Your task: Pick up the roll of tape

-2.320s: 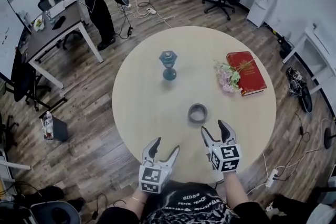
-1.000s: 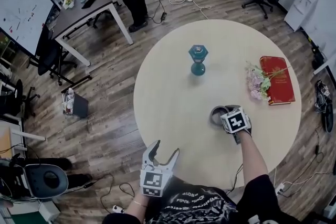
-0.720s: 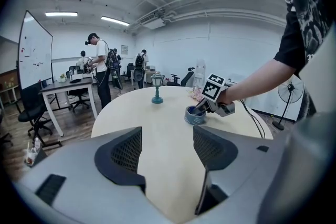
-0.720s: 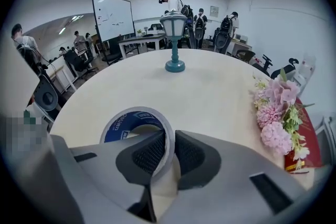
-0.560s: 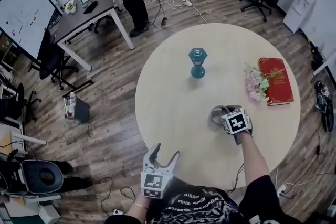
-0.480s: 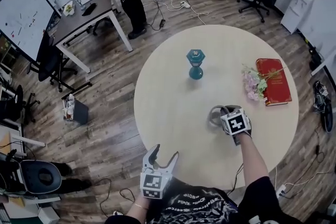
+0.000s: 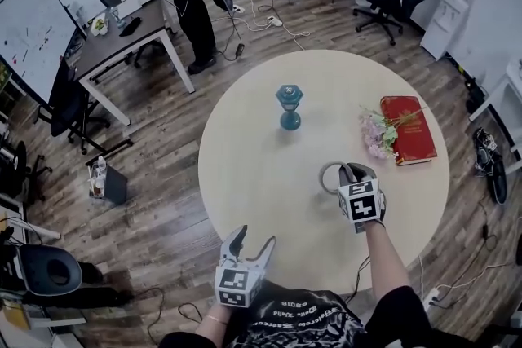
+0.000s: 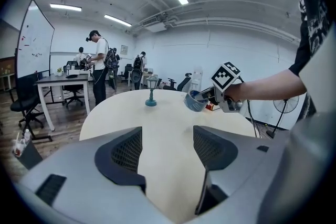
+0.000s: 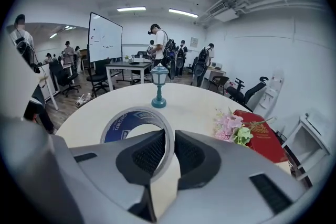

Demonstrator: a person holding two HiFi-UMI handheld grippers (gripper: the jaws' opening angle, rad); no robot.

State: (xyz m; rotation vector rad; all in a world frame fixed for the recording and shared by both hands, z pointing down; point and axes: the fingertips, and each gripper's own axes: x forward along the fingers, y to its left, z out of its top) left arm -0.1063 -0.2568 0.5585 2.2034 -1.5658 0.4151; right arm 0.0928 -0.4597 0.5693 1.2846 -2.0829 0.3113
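A: Where's the roll of tape?
B: Pinched by its wall in the jaws of the right gripper, clear of the table
A: Left gripper?
B: Jaws spread, nothing between them

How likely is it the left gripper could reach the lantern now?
Probably yes, with a stretch. The left gripper is open and empty, and only bare table lies between it and the lantern; the right gripper, holding the tape, sits aside.
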